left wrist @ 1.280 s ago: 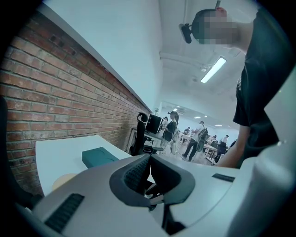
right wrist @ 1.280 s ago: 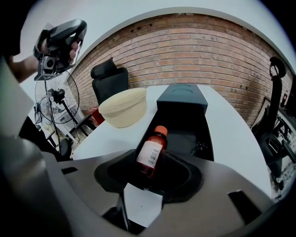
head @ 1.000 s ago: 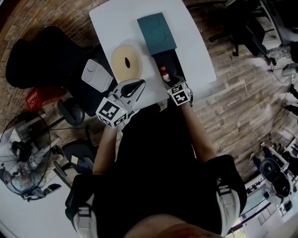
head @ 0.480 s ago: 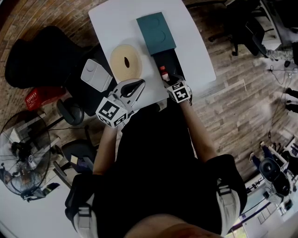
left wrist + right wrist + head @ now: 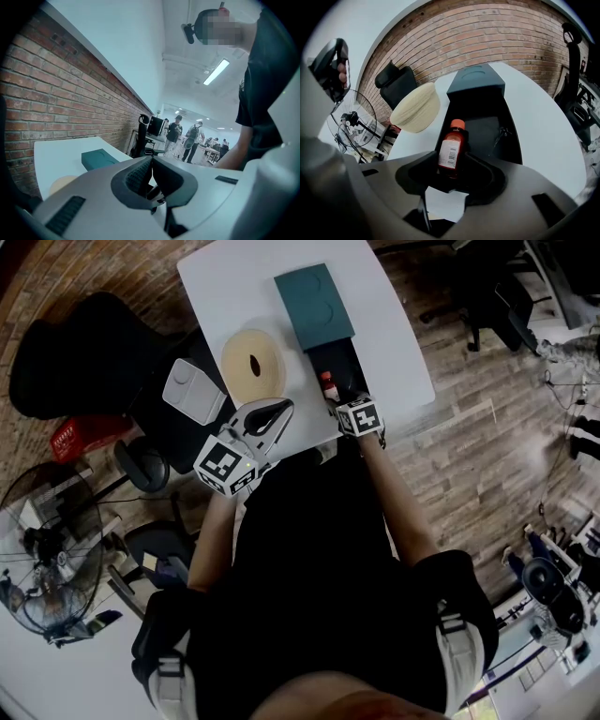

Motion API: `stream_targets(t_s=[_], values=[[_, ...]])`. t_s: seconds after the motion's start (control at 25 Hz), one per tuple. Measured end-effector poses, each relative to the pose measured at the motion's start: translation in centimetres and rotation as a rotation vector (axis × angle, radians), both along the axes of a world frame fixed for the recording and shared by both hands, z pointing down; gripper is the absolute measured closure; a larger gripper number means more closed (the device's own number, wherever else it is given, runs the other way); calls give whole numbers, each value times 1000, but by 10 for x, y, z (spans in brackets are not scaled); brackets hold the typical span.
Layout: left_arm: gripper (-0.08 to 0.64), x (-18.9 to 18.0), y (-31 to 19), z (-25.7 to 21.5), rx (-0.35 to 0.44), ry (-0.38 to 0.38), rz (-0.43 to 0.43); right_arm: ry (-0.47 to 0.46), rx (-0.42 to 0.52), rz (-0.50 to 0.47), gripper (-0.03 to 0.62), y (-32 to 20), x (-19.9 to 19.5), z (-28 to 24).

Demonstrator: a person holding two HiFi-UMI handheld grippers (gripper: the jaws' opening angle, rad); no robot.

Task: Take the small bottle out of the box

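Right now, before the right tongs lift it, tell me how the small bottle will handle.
The small bottle looks rigid and probably light, so the right tongs, closed round its lower body, should not crush it. Its smooth round sides may let it slip or twist. Tall and narrow, it could tip inside the box if released.

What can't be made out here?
Base of the small bottle: right gripper view, hidden behind the right gripper's jaws; whether they pinch it is unclear.
Print on its label: too small in every view.
Inside of the box: head view, too dark, partly covered by the right gripper.
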State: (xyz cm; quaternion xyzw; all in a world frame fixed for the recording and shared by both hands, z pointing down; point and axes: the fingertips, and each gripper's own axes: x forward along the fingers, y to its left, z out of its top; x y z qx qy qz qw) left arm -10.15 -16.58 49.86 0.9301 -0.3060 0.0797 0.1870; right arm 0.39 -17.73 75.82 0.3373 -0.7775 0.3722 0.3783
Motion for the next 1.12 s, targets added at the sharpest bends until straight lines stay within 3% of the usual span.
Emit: stream_targets(t_s=[0.68,1.12], values=[[538,-8,-8,-3,9,14,-30,9,-363,-105,379,-2,-1,14],[538,-14,-9,-7,15,29,-75,69,-372,-217,374,-4,-8,16]])
